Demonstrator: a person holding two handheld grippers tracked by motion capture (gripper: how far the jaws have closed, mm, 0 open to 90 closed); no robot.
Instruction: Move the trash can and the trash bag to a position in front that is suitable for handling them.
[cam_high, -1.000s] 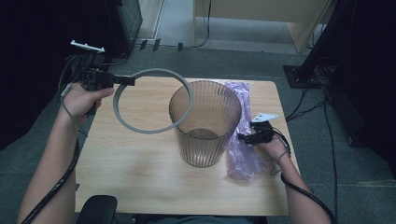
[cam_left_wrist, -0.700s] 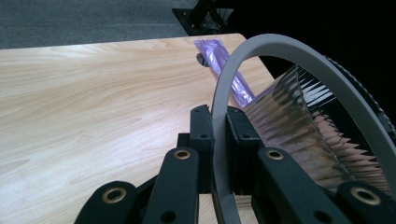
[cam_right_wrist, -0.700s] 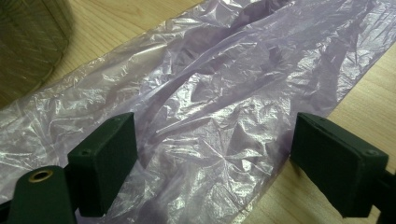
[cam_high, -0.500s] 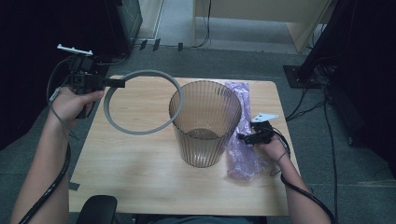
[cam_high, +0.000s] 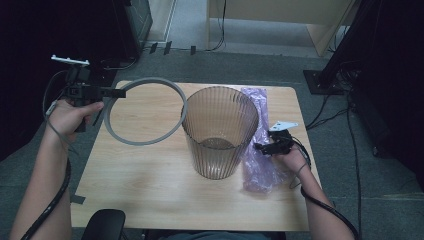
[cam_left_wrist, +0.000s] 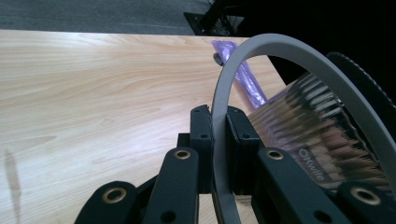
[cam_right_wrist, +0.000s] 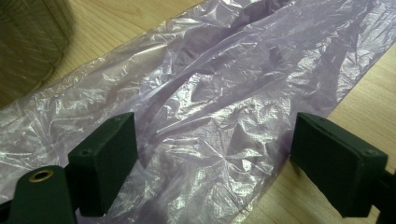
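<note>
Tabletop: ring (cam_high: 145, 111) shifted left (gripped).

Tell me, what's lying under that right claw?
A crumpled purple plastic bag spread on the wooden table, beneath the open right claw. Whatever lies under the bag is covered.

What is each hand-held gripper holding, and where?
Left hand-held gripper clamps the grey plastic ring at its rim; right hand-held gripper holds nothing, open over the purple plastic bag.

The high view looks forward and down over the whole wooden table (cam_high: 150, 190). The left gripper view skims low and close across that tabletop toward the ribbed bin (cam_left_wrist: 317, 140); the right gripper view peers closely down at the purple bag (cam_right_wrist: 224, 116), also seen from above
</note>
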